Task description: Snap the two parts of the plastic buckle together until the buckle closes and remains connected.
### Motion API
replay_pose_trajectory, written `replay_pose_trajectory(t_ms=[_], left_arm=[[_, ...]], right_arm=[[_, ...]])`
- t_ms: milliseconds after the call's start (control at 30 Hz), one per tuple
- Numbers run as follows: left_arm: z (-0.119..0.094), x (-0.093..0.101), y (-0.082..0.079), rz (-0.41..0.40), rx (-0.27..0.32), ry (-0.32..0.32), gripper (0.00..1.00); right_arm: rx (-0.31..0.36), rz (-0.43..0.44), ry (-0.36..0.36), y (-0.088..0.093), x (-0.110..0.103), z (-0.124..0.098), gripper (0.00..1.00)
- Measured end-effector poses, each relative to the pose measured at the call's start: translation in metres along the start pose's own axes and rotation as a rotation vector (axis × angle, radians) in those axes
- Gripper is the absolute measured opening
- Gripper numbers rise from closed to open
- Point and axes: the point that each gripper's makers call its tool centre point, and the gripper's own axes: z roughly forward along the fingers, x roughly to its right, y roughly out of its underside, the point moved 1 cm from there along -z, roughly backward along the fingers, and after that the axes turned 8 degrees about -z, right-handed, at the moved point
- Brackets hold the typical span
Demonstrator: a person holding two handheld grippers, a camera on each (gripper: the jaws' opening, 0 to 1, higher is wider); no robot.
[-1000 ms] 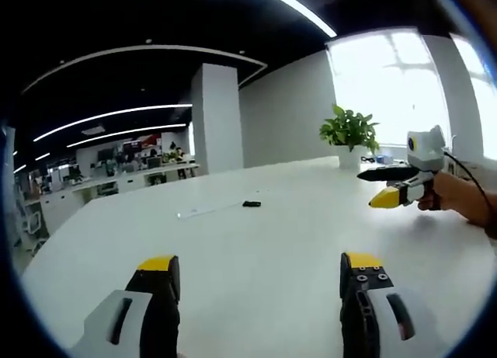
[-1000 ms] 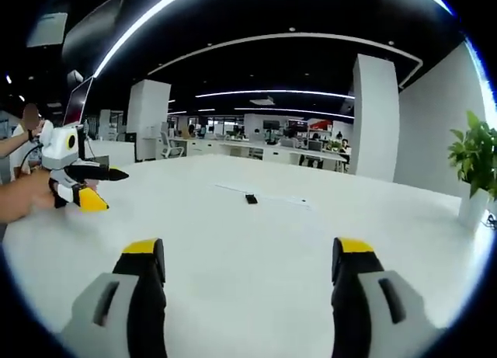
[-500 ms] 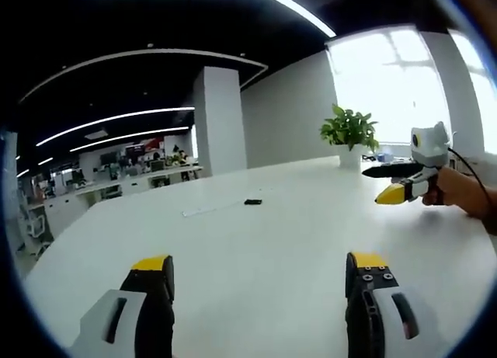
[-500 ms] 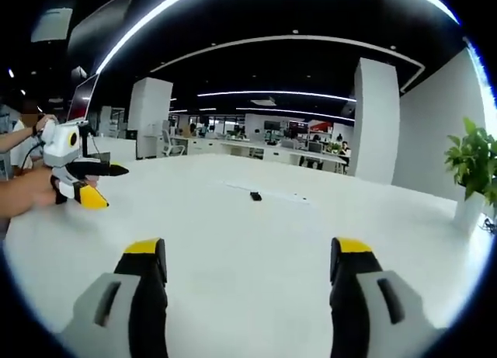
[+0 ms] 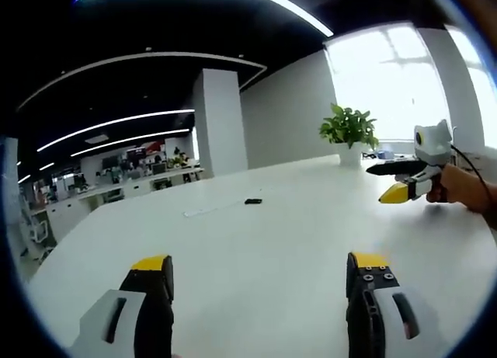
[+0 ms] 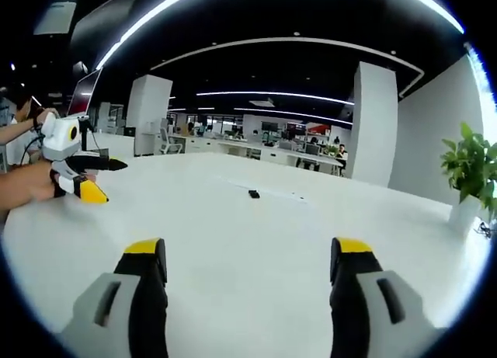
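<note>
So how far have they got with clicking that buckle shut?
Nothing looks done yet. The small dark buckle lies far out on the white table, beside a pale strap; whether its parts are joined is too small to tell. In hand: nothing. The left gripper and right gripper are both open and empty, well short of it. Reaching, gripping both halves and snapping them remain.

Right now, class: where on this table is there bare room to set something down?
The white table lies bare between the open hand-held grippers and the small black buckle. The potted plant stands at the far right edge. Nowhere looks crowded.
</note>
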Motion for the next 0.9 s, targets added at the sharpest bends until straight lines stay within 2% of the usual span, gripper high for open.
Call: replay_pose_trajectory(t_ms=[133, 300, 400, 567, 733, 900], left_arm=[[-0.002, 0.002, 0.003, 0.021, -0.010, -0.004, 0.93], [-0.005, 0.008, 0.008, 0.053, -0.026, 0.004, 0.86], [-0.004, 0.005, 0.007, 0.023, -0.035, 0.016, 0.81], [-0.004, 0.001, 0.005, -0.007, -0.022, 0.005, 0.80], [-0.009, 0.002, 0.006, -0.004, -0.019, -0.010, 0.80], [-0.011, 0.005, 0.006, -0.033, -0.014, 0.006, 0.80]], right_arm=[[-0.007, -0.017, -0.009, 0.001, -0.005, 0.000, 0.87], [0.005, -0.009, -0.013, 0.000, -0.008, -0.002, 0.87], [0.000, -0.015, 0.008, 0.002, -0.004, -0.001, 0.86], [-0.002, -0.007, 0.001, 0.003, -0.007, -0.002, 0.86], [0.002, -0.021, 0.003, 0.001, -0.004, 0.001, 0.83], [-0.007, -0.014, -0.005, 0.002, -0.001, 0.005, 0.84]])
